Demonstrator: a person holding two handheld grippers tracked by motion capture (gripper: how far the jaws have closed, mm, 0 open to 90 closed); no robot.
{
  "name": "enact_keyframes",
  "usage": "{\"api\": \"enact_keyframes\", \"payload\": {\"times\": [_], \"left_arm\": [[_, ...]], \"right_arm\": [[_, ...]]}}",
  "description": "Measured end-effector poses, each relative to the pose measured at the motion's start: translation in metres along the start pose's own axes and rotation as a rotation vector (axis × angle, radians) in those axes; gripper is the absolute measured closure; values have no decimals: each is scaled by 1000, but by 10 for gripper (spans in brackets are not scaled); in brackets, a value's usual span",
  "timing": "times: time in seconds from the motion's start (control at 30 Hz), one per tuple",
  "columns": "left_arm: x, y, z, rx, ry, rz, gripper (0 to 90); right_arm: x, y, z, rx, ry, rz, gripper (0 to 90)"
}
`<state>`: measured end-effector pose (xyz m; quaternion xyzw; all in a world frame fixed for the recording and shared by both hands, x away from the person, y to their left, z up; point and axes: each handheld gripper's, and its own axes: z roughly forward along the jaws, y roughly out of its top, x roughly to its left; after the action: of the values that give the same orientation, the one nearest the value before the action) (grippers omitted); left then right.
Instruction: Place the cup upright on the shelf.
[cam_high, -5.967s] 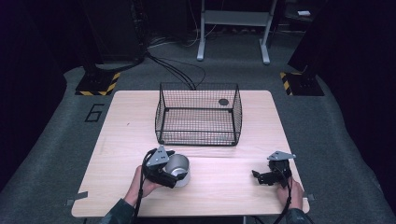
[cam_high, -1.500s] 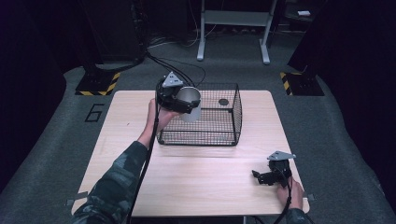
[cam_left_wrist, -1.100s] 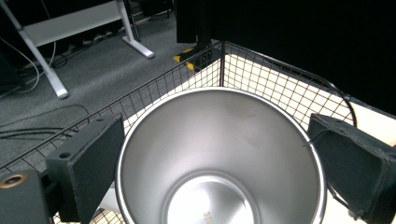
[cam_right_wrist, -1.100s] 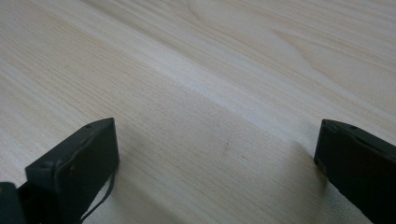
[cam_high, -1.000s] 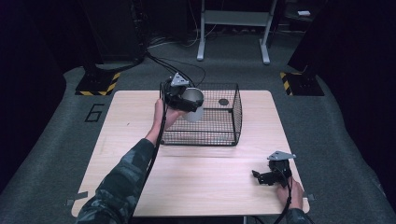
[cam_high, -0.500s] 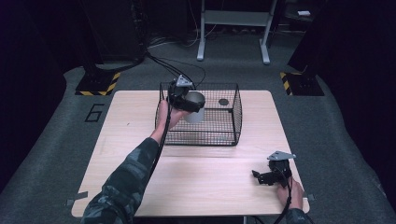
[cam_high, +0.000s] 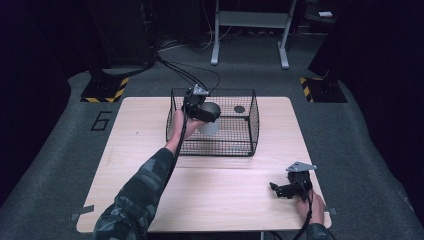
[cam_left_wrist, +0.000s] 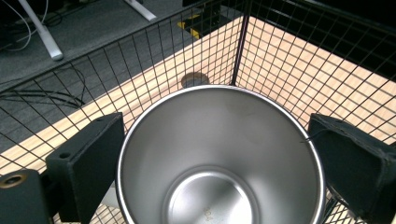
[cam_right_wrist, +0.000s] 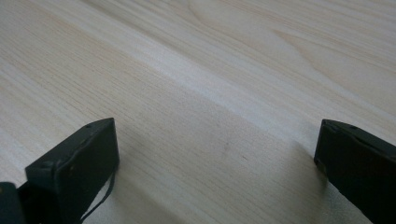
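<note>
Placing step, by the look of it: left gripper (cam_high: 202, 111) clamped on steel cup (cam_left_wrist: 219, 158), held between its jaws inside wire basket (cam_high: 250, 131); next calls for lowering and release; right gripper (cam_high: 286, 190) parted, empty, over table (cam_right_wrist: 224, 70).

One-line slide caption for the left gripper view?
Left gripper holds an empty steel cup inside the wire basket.

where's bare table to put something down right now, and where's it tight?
Bare wood: the strip left of the wire basket, and the wide front stretch between the basket and the right gripper, whose jaws stand open over plain table. Tight: inside the basket, where the left gripper holds a steel cup beside a small dark disc.
</note>
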<state>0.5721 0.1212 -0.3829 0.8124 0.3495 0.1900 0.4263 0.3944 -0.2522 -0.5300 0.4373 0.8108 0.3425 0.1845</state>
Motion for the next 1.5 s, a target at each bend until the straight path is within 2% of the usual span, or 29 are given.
{"api": "enact_keyframes", "payload": {"times": [0.63,0.87,1.1,1.13,1.23,1.43,1.5], "left_arm": [[1,-6,22,64,4,3,65],[2,-7,29,101,3,24,65],[1,-8,36,122,-2,22,65],[0,-8,38,114,4,3,65],[0,-8,40,139,-2,26,65],[0,-9,44,160,-6,21,65],[0,-10,45,164,-5,17,65]], "right_arm": [[0,0,0,0,0,0,0],[0,0,0,0,0,1,0],[0,0,0,0,0,1,0],[0,0,0,0,1,1,0],[0,0,0,0,0,1,0],[0,0,0,0,1,-1,0],[1,0,0,-3,-3,12,0]]}}
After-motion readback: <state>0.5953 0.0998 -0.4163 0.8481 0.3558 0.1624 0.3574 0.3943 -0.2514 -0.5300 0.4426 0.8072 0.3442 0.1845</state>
